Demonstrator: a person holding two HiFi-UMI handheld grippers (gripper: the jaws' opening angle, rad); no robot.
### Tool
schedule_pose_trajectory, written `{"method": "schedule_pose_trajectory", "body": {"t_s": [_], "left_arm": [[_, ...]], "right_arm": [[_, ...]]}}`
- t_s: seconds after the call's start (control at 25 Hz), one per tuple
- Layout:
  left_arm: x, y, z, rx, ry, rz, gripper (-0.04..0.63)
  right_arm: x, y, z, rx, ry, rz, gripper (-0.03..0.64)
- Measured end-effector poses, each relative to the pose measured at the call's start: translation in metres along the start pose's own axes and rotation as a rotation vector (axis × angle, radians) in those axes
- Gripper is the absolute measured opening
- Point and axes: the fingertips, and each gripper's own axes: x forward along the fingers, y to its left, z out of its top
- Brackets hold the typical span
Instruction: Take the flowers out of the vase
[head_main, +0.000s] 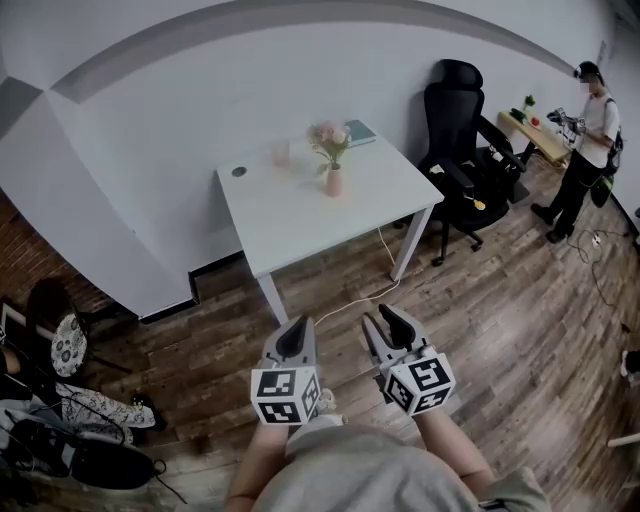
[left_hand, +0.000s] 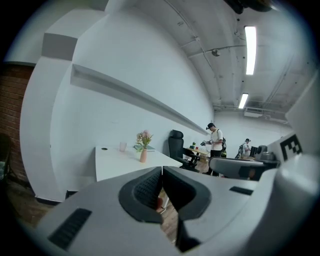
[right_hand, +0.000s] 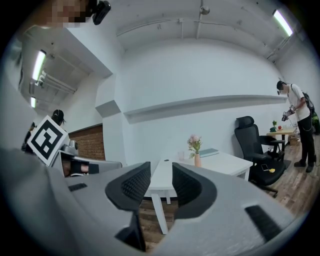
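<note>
Both grippers near, well short of the table.
Left gripper (head_main: 300, 323) jaws shut, empty; right gripper (head_main: 377, 314) jaws apart, nothing btwn. Pink flowers (head_main: 329, 136) upright in vase (head_main: 334, 182), far half of white table (head_main: 290, 225).

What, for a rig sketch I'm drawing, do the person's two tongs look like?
Both the left tongs and the right tongs have grey, tapering bodies with black ridged pads inside. Each carries a white cube printed with black square markers at its rear. The person wears a light grey top.
</note>
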Motion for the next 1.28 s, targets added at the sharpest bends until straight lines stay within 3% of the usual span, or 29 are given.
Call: {"method": "schedule_pose_trajectory", "body": {"t_s": [0.76,1.28], "left_arm": [[0.112,0.068,0.031,0.013,0.021,-0.065,0.009],[0.139,0.095,0.038,0.0,0.023,-0.057,0.008]], "right_arm": [[0.124,-0.043,0.015,0.004,-0.022,-0.07,0.133],[0.156,-0.053,0.018,-0.027,-0.015,-0.083,0.133]]}}
